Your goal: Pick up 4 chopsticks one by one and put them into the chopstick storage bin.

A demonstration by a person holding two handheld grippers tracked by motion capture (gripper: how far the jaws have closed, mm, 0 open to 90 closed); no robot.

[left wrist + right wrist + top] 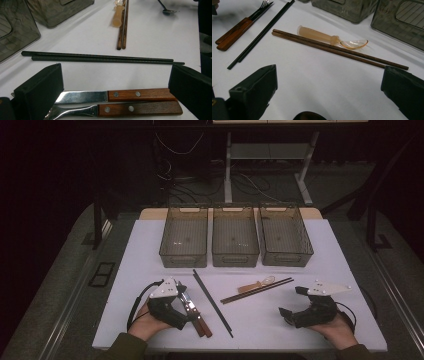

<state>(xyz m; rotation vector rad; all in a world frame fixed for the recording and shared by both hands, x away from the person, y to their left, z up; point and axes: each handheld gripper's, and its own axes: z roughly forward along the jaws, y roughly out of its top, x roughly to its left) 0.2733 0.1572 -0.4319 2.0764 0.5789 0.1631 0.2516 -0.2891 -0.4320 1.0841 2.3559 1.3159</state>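
Three clear bins [235, 241] along tabletop's far edge; two chopstick pairs, black [212, 302] and brown [256, 290]. Left gripper [116, 86] spread around knife [117, 95] and fork [117, 109]; right gripper [329, 91] spread, empty. Right gripper view resolves amber spoon [332, 38].

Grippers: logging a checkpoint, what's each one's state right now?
Left gripper: open, holding nothing, jaws either side of the knife and fork.
Right gripper: open, empty.
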